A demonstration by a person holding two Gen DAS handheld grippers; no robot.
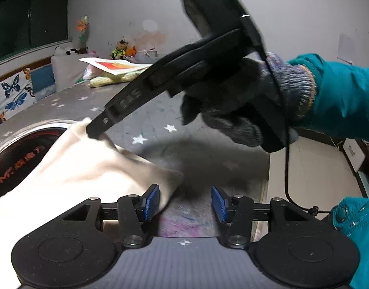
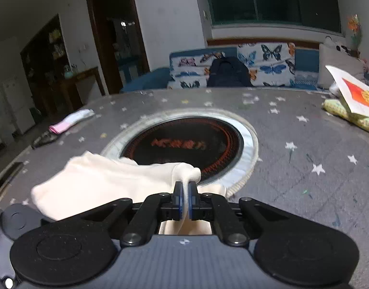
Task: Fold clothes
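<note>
Cloth (image 2: 107,180) front and centre, a cream-white garment lying on the grey star-print table (image 2: 304,144), one end draped over the rim of the round black burner (image 2: 184,142) set into the tabletop. The right claw (image 2: 185,201) is clamped tight on a bunched fold of that cloth, blue pads pressed together with a thin ridge of fabric squeezed up between them. Seen from the left wrist camera, that same right claw (image 1: 98,132) comes in at a slant from the upper right, held by a gloved hand (image 1: 237,101) in a teal sleeve (image 1: 340,96), its tip buried in the far corner of the cloth (image 1: 88,166).

The left claw (image 1: 185,202) stands about half open. Its left pad (image 1: 150,201) sits right at the near edge of the fabric, and the right pad (image 1: 219,203) hangs over bare table (image 1: 160,115). Nothing is pinched here; whether the left pad actually touches the cloth is too blurred to tell.

Further off, a pink and white folded item (image 2: 71,120) lies near the left edge, and a red and white paper (image 2: 355,94) rests on a green bundle (image 2: 348,113) at the right.
</note>
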